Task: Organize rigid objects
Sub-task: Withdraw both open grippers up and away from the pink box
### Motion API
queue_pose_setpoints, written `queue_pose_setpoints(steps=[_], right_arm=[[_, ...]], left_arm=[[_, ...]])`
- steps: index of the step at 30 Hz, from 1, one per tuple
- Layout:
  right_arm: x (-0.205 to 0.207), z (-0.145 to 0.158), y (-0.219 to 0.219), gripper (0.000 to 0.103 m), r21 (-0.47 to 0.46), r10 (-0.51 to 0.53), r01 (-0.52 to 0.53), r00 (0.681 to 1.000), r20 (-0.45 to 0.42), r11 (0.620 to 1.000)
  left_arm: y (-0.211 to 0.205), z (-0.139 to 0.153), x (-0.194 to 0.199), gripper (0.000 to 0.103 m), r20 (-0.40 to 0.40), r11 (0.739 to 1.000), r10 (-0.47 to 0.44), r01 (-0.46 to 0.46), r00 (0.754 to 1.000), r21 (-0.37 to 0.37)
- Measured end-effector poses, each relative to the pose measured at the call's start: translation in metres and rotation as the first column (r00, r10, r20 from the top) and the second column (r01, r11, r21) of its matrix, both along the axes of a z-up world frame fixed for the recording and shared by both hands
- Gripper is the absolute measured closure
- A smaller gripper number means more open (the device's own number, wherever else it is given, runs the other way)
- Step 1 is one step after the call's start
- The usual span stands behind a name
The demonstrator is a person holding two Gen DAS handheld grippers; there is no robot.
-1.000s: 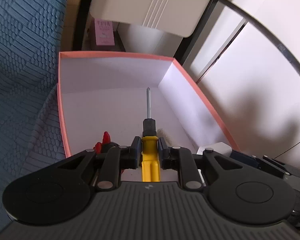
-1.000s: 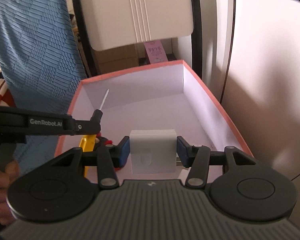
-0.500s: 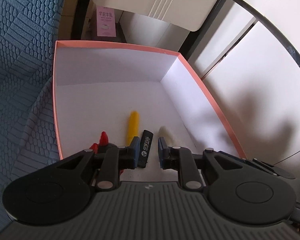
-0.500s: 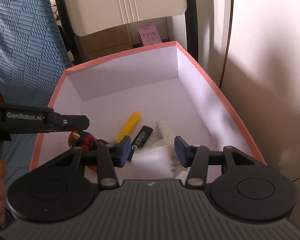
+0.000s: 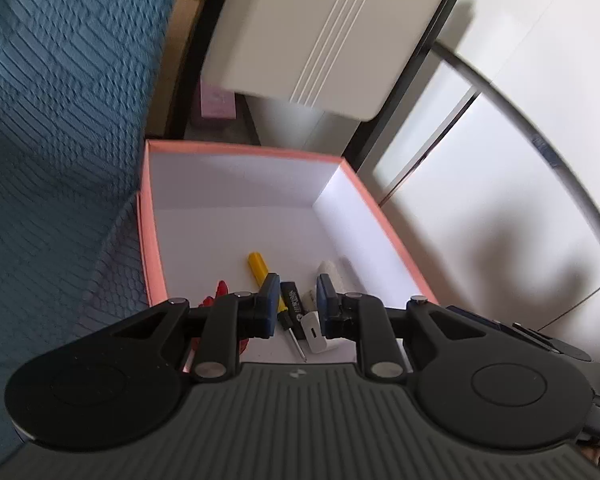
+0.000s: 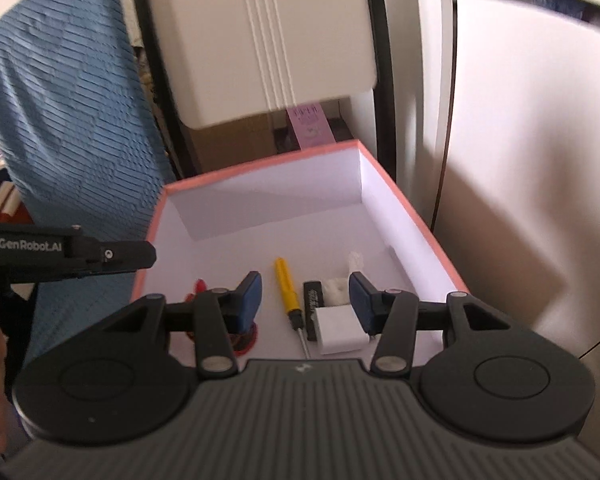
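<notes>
Salmon-rimmed box, white inside: yellow screwdriver, black stick and white adapter lie bunched at its near edge, the far half bare. Left hand-held gripper hangs above them, jaws narrowly parted, pinching nothing. Right hand-held gripper hovers spread, empty.

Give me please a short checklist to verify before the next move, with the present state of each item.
1. Left tool holds nothing: ok.
2. Right tool holds nothing: ok.
3. Yellow screwdriver lies inside the pink box: ok.
4. White charger lies inside the box: ok.
5. Black stick lies between screwdriver and charger: ok.
6. More items waiting outside the box: cannot tell.
</notes>
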State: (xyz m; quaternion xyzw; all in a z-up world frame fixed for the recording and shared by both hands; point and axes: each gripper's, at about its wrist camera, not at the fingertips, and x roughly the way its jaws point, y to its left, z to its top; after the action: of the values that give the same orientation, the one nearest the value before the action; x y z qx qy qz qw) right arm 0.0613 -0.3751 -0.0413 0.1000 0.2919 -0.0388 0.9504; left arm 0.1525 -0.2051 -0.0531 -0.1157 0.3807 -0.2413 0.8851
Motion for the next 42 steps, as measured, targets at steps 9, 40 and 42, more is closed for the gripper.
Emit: queue_pose_setpoints(steps=[9, 40, 42], right_arm=[[-0.042, 0.033, 0.023, 0.052, -0.017, -0.001, 0.002, 0.996, 0.094, 1.000], [-0.118, 0.040, 0.082, 0.000, -0.091, -0.001, 0.007, 0.998, 0.062, 0.996], [-0.118, 0.037, 0.082, 0.000, -0.078, 0.005, -0.001, 0.999, 0.047, 0.997]], left_arm=[[0.029, 0.042, -0.048, 0.081, 0.076, 0.996, 0.039, -0.032, 0.996, -0.080], [0.097, 0.056, -0.154, 0.000, 0.213, 0.993, 0.078, -0.095, 0.974, 0.070], [0.102, 0.053, -0.155, 0.000, 0.196, 0.994, 0.079, -0.092, 0.977, 0.059]])
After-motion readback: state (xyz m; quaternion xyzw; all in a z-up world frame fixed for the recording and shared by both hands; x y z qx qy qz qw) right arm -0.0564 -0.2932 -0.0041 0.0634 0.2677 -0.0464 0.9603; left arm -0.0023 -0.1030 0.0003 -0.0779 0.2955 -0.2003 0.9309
